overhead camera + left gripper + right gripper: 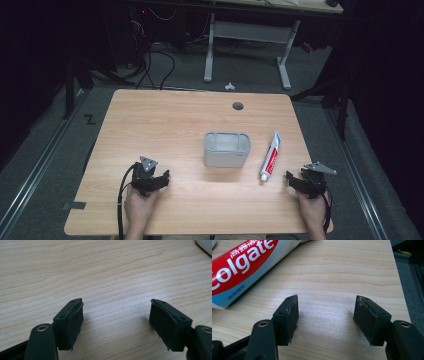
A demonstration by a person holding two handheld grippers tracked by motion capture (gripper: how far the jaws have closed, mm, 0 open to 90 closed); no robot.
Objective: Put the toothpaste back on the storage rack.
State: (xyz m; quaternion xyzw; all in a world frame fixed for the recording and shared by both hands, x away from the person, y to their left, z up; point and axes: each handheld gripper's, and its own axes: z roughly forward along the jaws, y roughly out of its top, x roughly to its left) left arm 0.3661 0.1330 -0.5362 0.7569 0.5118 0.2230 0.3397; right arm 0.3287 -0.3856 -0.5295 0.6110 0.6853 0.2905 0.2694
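The toothpaste tube (270, 155) lies flat on the worktop (170, 125), just ahead and to the left of the right tool (300, 182). Its long axis runs from near to far with a slight lean to the right: the white cap points back toward the person and the flat crimped end points away. It is a white tube with a broad red band and white lettering; in the right gripper view the tube (244, 265) shows the red field and a pale blue strip along its lower edge, close to the left jaw but not touching it.

The right tool is spread wide, with bare wood between its jaws. The left tool (152, 180) is also spread, over bare wood, well apart from the tube.

A grey open-topped bin (226, 149) stands between the two tools and farther out, just left of the tube. The right tool sits near the worktop's right edge, with grey floor (409, 290) beyond it. Open wood lies ahead of both tools, and a small round hole (238, 106) sits near the far edge.
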